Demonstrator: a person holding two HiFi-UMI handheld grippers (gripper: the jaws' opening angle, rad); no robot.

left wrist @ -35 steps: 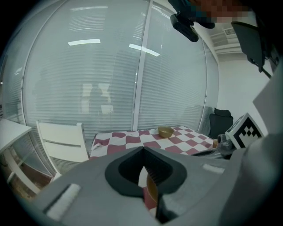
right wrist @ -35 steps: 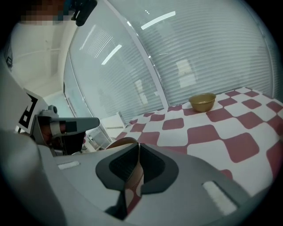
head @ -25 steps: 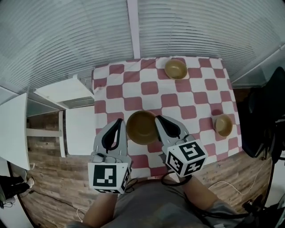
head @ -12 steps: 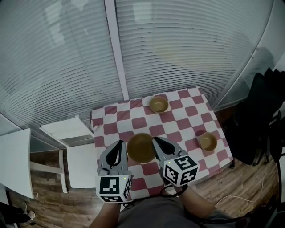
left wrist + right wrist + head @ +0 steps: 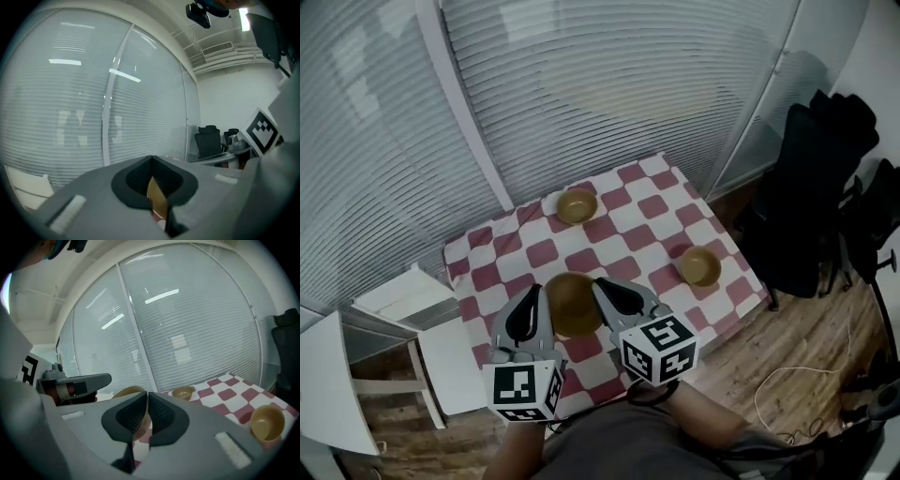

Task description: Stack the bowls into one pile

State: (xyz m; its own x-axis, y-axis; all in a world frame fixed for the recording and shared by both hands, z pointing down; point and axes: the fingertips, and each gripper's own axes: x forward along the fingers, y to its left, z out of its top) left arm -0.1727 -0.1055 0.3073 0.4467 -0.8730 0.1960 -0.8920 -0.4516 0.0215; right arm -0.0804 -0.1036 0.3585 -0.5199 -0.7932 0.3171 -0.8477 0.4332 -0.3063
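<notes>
Head view: we are pinching the large bowl (image 5: 572, 302) by opposite rims with left gripper (image 5: 528, 316) and right gripper (image 5: 616, 294), over the near side of the checkered table (image 5: 642, 236). Far small bowl (image 5: 577, 205) and right small bowl (image 5: 699, 266) are sitting well apart; nothing is stacked yet.

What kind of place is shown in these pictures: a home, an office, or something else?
Most likely an office room, though I cannot be sure: it has full-height horizontal blinds, black office chairs, and a high air vent.
</notes>
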